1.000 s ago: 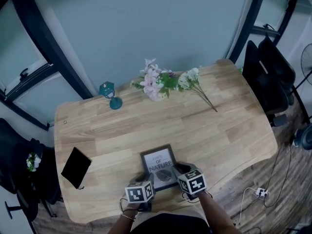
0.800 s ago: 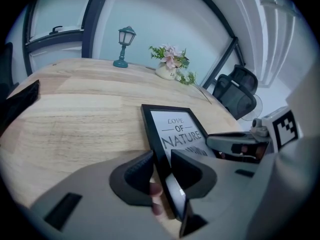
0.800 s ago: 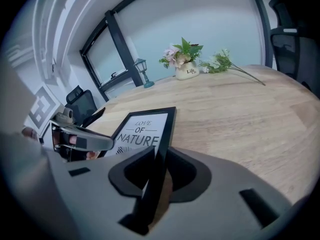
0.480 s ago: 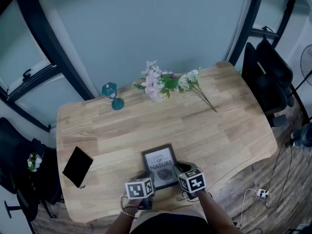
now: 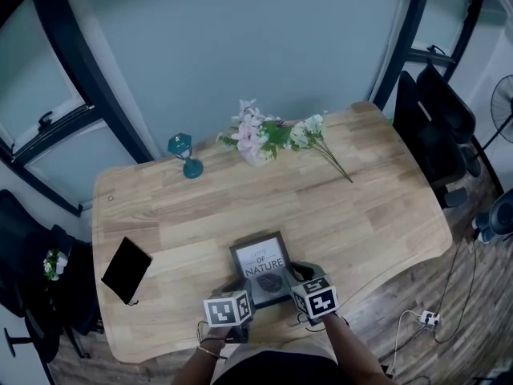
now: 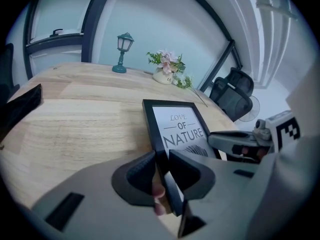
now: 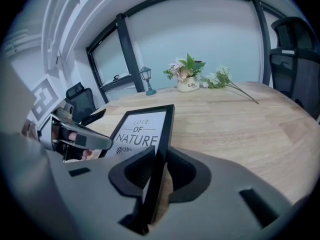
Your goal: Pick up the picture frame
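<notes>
A black picture frame (image 5: 260, 265) with a white "Love of Nature" print lies near the front edge of the wooden table (image 5: 361, 215). My left gripper (image 5: 246, 289) is at its near left corner. In the left gripper view the frame's (image 6: 177, 126) left bar runs between the closing jaws of that gripper (image 6: 161, 166), and both pads touch it. My right gripper (image 5: 289, 277) holds the near right side. In the right gripper view the frame (image 7: 142, 129) stands on edge between that gripper's (image 7: 160, 166) pads, its near end tilted up.
A small teal lamp (image 5: 184, 157), a vase of pink flowers (image 5: 256, 139) and a loose flower stem (image 5: 325, 147) stand at the table's back. A black tablet (image 5: 127, 273) lies at the left front. Black office chairs (image 5: 437, 127) flank the right side.
Both grippers have kept their place at the frame's near corners. The frame sits a touch farther from the table's front edge than before.
</notes>
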